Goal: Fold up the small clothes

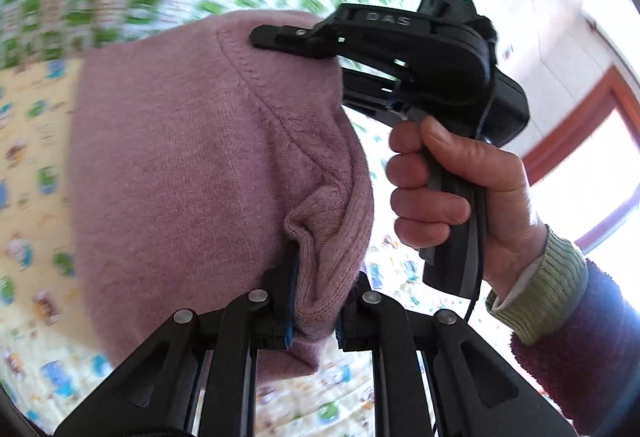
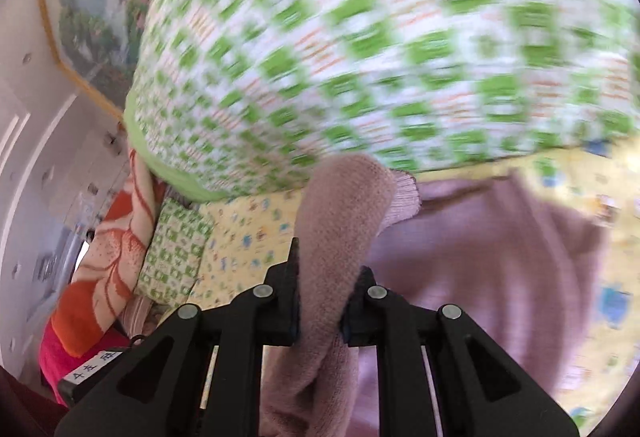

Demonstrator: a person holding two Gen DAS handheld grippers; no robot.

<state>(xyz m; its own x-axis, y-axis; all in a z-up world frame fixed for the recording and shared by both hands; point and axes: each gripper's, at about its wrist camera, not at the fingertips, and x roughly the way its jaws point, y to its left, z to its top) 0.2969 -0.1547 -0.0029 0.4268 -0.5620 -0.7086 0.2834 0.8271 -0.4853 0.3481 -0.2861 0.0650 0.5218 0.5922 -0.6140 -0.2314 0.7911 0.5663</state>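
A pink knit sweater (image 1: pixel 192 157) hangs lifted over the yellow patterned bed sheet (image 1: pixel 36 165). At the bottom of the left wrist view, my left gripper (image 1: pixel 316 301) is shut on a bunched fold of it. My right gripper (image 1: pixel 264 39), held by a person's hand (image 1: pixel 440 189), pinches the sweater's upper edge near a seam. In the right wrist view, the right gripper (image 2: pixel 320 293) is shut on a thick pink fold that rises to a ribbed cuff (image 2: pixel 404 193). The rest of the sweater (image 2: pixel 480 257) spreads to the right over the sheet (image 2: pixel 248 237).
A green-and-white checked quilt (image 2: pixel 360 57) is piled behind the sweater, blurred. An orange floral blanket (image 2: pixel 108 245) and a small green checked pillow (image 2: pixel 172 257) lie at the left. A framed picture (image 2: pixel 92 17) hangs on the wall. A red-framed window (image 1: pixel 580 125) is at the right.
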